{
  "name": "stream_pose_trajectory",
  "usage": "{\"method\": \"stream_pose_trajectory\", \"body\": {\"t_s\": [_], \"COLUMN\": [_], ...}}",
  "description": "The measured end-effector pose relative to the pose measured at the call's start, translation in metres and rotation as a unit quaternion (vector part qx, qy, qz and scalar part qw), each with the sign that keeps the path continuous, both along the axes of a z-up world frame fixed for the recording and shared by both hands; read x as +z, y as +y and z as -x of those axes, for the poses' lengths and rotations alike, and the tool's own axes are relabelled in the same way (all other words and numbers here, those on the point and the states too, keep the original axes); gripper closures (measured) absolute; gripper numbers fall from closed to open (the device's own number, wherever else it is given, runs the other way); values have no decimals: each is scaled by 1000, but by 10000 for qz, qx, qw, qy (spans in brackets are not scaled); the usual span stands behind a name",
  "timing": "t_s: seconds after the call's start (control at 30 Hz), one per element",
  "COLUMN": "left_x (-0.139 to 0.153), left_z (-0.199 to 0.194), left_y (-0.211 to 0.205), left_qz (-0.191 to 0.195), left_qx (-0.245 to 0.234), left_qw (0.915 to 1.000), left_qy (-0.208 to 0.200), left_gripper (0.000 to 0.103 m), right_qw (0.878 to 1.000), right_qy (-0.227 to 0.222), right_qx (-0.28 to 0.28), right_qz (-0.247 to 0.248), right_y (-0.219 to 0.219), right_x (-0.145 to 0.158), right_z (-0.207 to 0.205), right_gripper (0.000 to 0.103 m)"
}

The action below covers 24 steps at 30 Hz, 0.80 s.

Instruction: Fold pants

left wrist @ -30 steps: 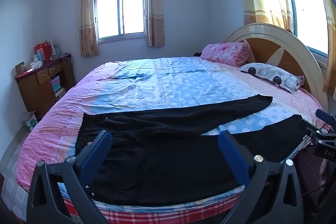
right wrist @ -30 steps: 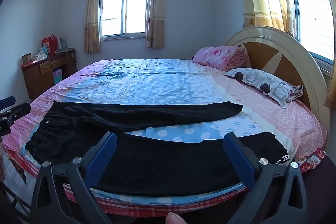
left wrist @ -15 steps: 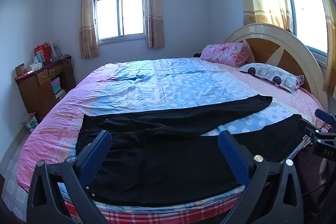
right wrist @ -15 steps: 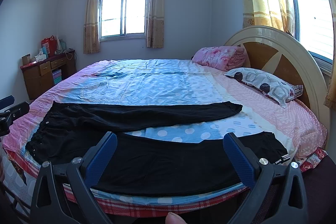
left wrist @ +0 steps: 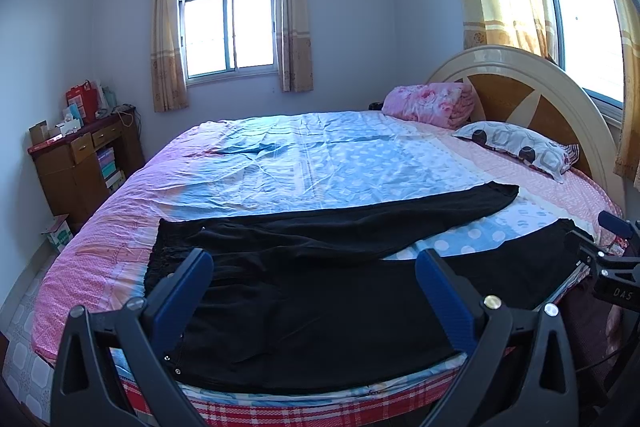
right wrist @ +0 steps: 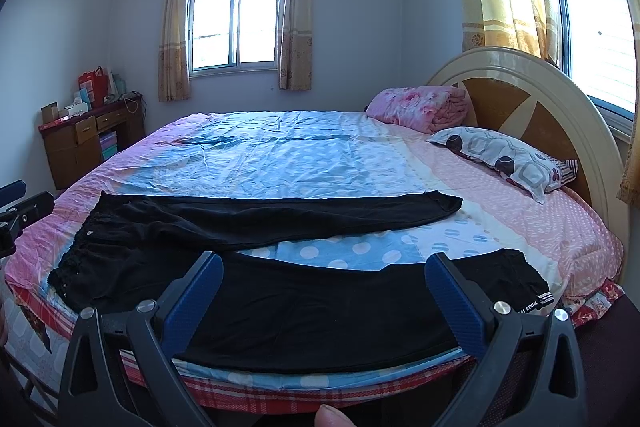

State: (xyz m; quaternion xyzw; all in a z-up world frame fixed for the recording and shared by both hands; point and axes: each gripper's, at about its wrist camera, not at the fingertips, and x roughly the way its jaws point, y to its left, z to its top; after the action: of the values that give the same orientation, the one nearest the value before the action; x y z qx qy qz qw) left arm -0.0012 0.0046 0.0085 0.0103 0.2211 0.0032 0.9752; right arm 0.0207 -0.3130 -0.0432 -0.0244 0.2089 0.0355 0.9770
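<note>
Left tongs [left wrist: 312, 281] gape wide with nothing between the blue pads, held above the near bed edge. Right tongs [right wrist: 324, 283] gape equally wide, also holding nothing. Just ahead of both, the black pants [left wrist: 304, 291] lie flat on the bed [left wrist: 320, 155], waistband to the left, legs splayed rightward toward the pillow [right wrist: 500, 157].
</note>
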Motion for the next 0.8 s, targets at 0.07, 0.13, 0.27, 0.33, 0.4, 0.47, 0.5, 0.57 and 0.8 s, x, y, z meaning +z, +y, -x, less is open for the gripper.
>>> {"method": "stream_pose_trajectory", "body": {"t_s": [0.07, 0.13, 0.27, 0.33, 0.4, 0.47, 0.5, 0.57, 0.8], "left_x": [0, 0, 0, 0, 0, 0, 0, 0, 0], "left_z": [0, 1, 1, 1, 1, 1, 1, 1, 1], "left_y": [0, -1, -1, -1, -1, -1, -1, -1, -1], "left_qz": [-1, -7, -12, -12, -9, -12, -10, -12, -13], "left_qx": [1, -5, -9, -3, -10, -7, -11, -5, -5], "left_qw": [10000, 10000, 10000, 10000, 10000, 10000, 10000, 10000, 10000], "left_qy": [2, 0, 1, -3, -1, -5, -2, -4, -4], "left_gripper": [0, 0, 0, 0, 0, 0, 0, 0, 0], "right_qw": [10000, 10000, 10000, 10000, 10000, 10000, 10000, 10000, 10000], "right_qy": [-6, 1, 0, 3, 6, 8, 7, 7, 9], "right_qx": [0, -5, 1, 6, 9, 9, 8, 11, 6], "right_qz": [-4, -2, -2, 5, 6, 8, 8, 4, 8], "right_y": [0, 0, 0, 0, 0, 1, 1, 1, 1], "right_x": [0, 0, 0, 0, -1, -1, -1, -1, -1], "right_z": [0, 0, 0, 0, 0, 0, 0, 0, 0], "right_gripper": [1, 1, 1, 1, 1, 1, 1, 1, 1]}}
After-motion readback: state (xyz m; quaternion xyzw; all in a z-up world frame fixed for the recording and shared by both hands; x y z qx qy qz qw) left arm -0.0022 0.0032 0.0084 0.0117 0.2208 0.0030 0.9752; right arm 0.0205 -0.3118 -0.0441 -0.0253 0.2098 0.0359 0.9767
